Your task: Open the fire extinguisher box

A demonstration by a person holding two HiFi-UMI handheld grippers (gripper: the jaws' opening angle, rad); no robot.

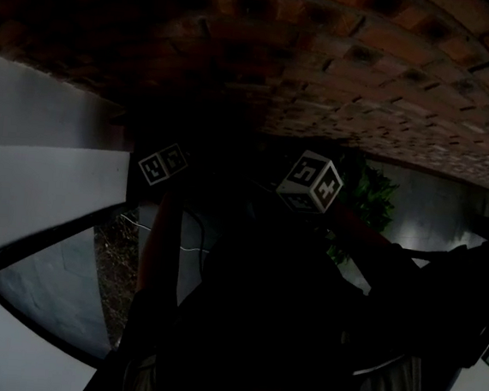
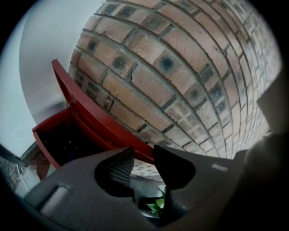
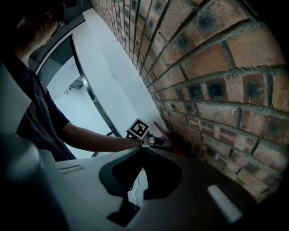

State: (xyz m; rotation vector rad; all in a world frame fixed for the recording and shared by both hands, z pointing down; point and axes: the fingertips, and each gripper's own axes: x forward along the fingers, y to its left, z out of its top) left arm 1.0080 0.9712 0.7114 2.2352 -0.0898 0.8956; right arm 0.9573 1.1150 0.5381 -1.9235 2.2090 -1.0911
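The red fire extinguisher box [image 2: 53, 135] stands against the brick wall, its interior dark. Its red lid [image 2: 90, 107] is raised and slants up toward the bricks. My left gripper [image 2: 140, 154] is shut on the lid's lower edge, which runs in between the two fingertips. The right gripper view shows that left gripper [image 3: 159, 141] with its marker cube [image 3: 137, 128] at the red lid [image 3: 163, 133]. My right gripper [image 3: 143, 150] hangs back from the box with its tips touching and nothing between them. In the very dark head view only the two marker cubes [image 1: 163, 164] [image 1: 310, 181] stand out.
The brick wall [image 2: 180, 67] fills the space behind and to the right of the box. A white panel [image 3: 113, 81] and a glass pane with a dark frame lie to its left. A green plant [image 1: 373, 198] stands low by the wall. A person's arm [image 3: 90, 140] reaches to the box.
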